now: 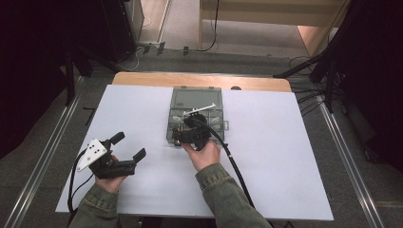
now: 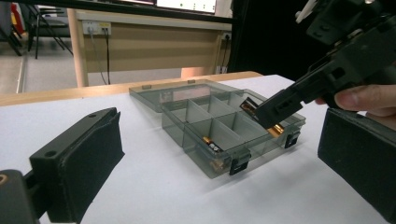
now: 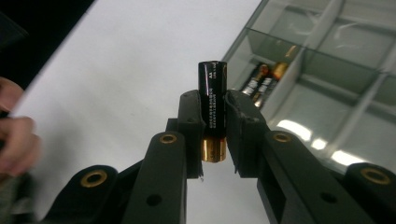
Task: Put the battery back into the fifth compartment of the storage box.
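Note:
A black AA battery (image 3: 212, 102) with a gold end stands upright between the jaws of my right gripper (image 3: 213, 116), which is shut on it. That gripper (image 1: 183, 137) hovers over the front edge of a clear grey compartment box (image 1: 196, 114) whose lid lies open at the back. In the left gripper view the right gripper (image 2: 280, 109) tilts down over a front compartment of the box (image 2: 205, 116). Other batteries (image 3: 261, 84) lie in one compartment, and one battery (image 2: 211, 145) lies in a front cell. My left gripper (image 1: 129, 146) rests open to the box's left, nothing between its pads (image 2: 79, 163).
The box sits mid-table on a white sheet (image 1: 285, 156) with bare room on both sides. A white plastic piece (image 1: 202, 110) lies across the box. Dark stands and cables (image 1: 309, 71) ring the table, and a wooden edge (image 1: 142, 78) shows at the back.

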Available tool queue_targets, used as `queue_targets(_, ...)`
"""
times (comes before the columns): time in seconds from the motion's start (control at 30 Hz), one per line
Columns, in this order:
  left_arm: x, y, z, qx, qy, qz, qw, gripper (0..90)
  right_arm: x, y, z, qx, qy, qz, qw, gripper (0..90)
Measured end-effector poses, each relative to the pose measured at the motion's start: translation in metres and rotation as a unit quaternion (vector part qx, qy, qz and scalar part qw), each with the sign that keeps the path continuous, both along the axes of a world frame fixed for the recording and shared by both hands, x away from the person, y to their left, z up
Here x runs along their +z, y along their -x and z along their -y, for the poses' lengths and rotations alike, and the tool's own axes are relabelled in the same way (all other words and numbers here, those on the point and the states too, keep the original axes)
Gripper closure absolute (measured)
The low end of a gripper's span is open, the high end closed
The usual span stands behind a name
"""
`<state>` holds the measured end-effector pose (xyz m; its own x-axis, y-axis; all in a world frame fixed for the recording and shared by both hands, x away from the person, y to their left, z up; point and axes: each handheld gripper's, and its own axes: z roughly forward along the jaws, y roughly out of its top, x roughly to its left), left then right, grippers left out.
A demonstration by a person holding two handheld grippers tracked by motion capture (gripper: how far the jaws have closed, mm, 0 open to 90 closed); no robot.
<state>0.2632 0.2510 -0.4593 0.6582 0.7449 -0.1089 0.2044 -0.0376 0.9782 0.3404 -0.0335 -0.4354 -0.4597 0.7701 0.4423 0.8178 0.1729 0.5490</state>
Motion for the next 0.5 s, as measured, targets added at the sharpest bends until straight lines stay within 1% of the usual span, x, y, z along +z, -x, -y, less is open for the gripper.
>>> queue_targets(0.13, 0.0, 0.0, 0.0, 0.0, 0.003, 0.0, 1.0, 0.0, -0.003, -0.006, 0.0, -0.024, -0.03, -0.01, 0.9992, 77.6)
queue_targets(0.17, 0.0, -0.001, 0.0, 0.001, 0.004, 0.0, 1.0, 0.0, -0.004, -0.009, 0.0, -0.03, -0.041, -0.015, 0.9986, 77.6)
queue_targets(0.27, 0.0, -0.001, 0.0, 0.001, 0.005, 0.001, 1.0, 0.0, -0.008, -0.014, -0.001, -0.041, -0.056, -0.021, 0.9974, 77.6)
queue_targets(0.33, 0.0, -0.001, 0.0, 0.0, 0.005, 0.001, 1.0, 0.0, -0.009, -0.017, -0.002, -0.044, -0.055, -0.022, 0.9973, 77.6)
queue_targets(0.5, 0.0, -0.002, 0.0, -0.003, 0.007, 0.0, 1.0, 0.0, -0.014, -0.025, -0.004, -0.066, -0.055, -0.021, 0.9961, 77.5)
